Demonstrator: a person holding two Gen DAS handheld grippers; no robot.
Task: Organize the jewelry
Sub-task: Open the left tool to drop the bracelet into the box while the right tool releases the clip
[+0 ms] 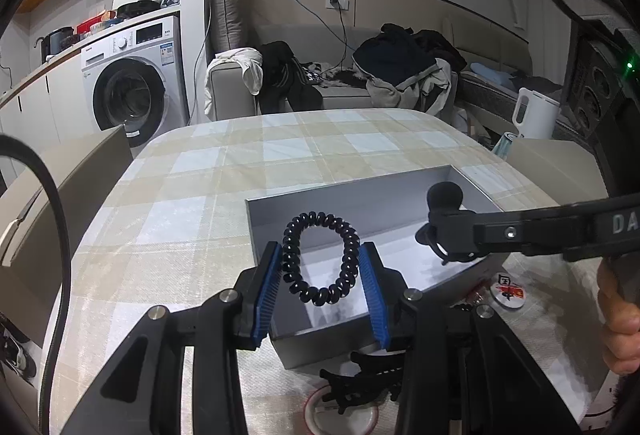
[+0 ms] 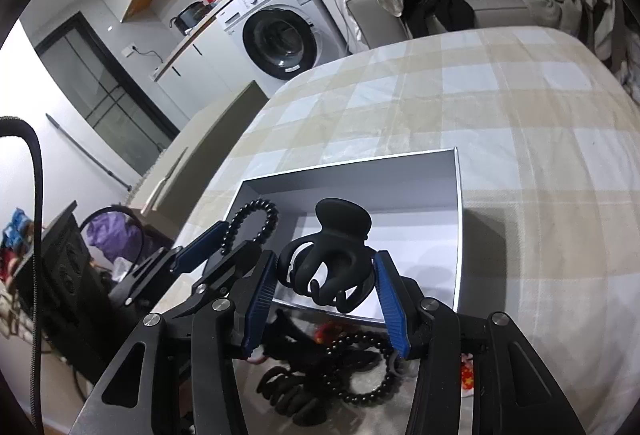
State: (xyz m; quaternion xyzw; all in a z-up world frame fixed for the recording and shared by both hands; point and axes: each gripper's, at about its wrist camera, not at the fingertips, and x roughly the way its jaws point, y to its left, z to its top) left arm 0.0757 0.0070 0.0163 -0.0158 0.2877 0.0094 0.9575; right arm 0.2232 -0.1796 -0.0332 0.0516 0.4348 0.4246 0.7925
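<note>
Coil band (image 1: 320, 259) between left hand-held gripper (image 1: 322, 291) pads.

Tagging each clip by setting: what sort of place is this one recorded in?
Most likely a small lived-in apartment, not a lab. A front-loading washing machine stands under a cluttered counter, a sofa is heaped with clothes, and the work happens on a table with a checked tablecloth, where an open grey box sits.

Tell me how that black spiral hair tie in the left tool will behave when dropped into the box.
The spiral hair tie probably flexes: its coiled loop sags between the left tool. It looks light, likely bouncing slightly in the white box. Glossy coils may slip.
</note>
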